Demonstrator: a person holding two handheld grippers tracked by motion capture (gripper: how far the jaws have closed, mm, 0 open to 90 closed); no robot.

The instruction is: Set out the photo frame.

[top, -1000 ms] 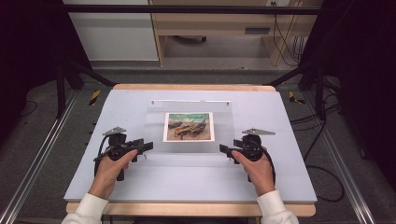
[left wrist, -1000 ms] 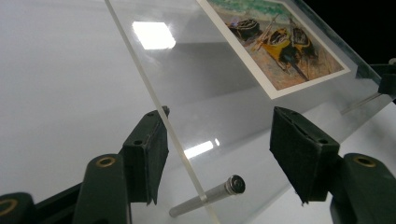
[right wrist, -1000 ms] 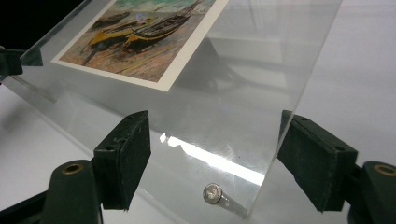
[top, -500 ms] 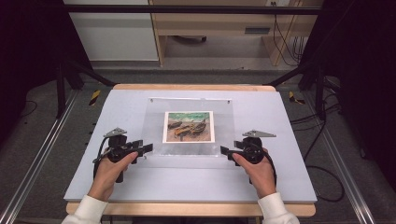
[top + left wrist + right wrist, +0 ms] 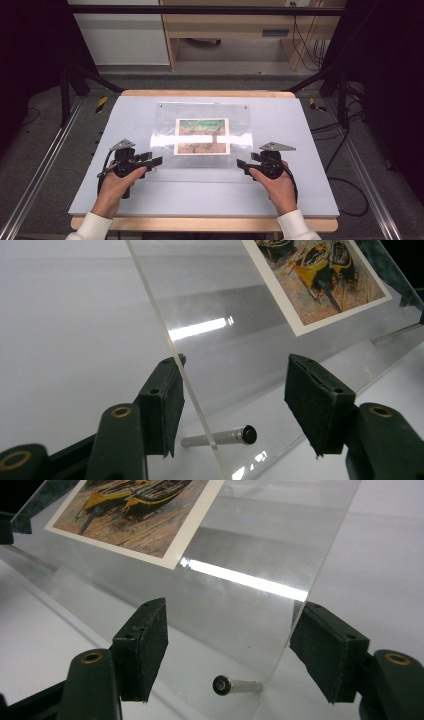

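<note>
Clear panel (image 5: 200,137) tilted up, both hand-held grippers' jaws narrower.

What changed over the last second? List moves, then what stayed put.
The left gripper and right gripper have just been closing their jaws slightly around the side edges of the clear sheet, not yet clamping. A glare band now crosses the picture, so the sheet may have tilted. Grippers and picture kept their places on the table.

Clear acrylic sheet (image 5: 200,135) tilted up at its near edge, boat picture (image 5: 202,135) at its centre, mid-tabletop (image 5: 310,200).
</note>
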